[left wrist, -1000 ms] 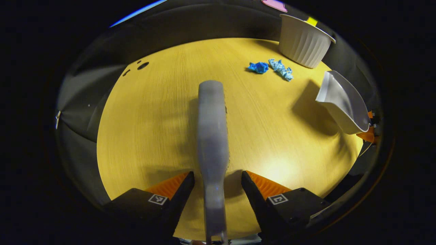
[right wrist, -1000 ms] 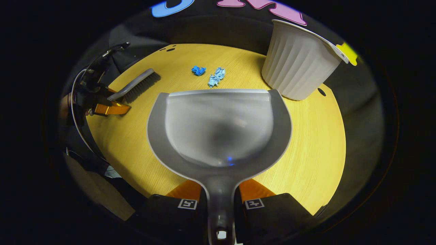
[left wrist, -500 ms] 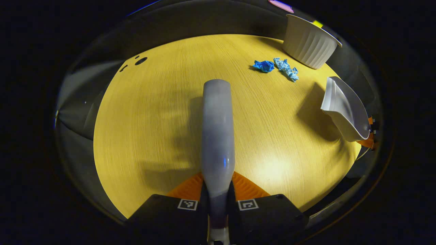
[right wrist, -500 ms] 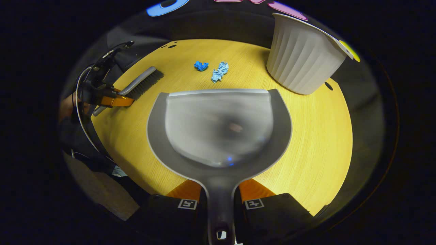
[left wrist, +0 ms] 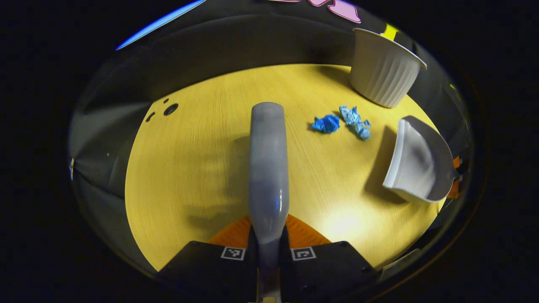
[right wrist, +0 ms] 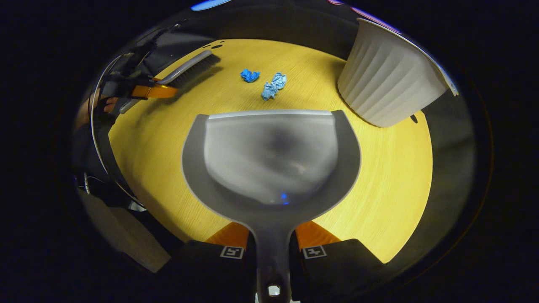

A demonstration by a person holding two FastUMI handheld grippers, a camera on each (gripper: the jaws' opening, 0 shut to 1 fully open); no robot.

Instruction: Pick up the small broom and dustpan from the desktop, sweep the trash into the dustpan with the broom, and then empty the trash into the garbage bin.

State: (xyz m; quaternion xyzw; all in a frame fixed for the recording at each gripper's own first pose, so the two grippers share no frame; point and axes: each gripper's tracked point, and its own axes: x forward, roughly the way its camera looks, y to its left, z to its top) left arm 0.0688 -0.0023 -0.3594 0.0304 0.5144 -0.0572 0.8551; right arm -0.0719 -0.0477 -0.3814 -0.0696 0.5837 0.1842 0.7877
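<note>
My left gripper (left wrist: 268, 242) is shut on the handle of the grey small broom (left wrist: 268, 168), which points forward over the round yellow desktop (left wrist: 202, 160). In the right gripper view the same broom (right wrist: 185, 70) and left gripper (right wrist: 145, 90) appear at the far left, lifted. My right gripper (right wrist: 272, 242) is shut on the handle of the grey dustpan (right wrist: 271, 155), its mouth facing the trash. Two crumpled blue paper scraps (right wrist: 264, 83) lie just beyond the pan's lip; in the left gripper view the scraps (left wrist: 342, 122) sit between the broom and the dustpan (left wrist: 419, 166).
A white ribbed garbage bin (right wrist: 389, 84) stands at the back right of the desktop, close behind the scraps; it shows as the bin (left wrist: 384, 67) in the left gripper view. Small dark holes (left wrist: 168, 109) mark the tabletop at the far left edge.
My left gripper closed on the broom handle and lifted it. The dustpan moved nearer to the blue scraps and the bin.
</note>
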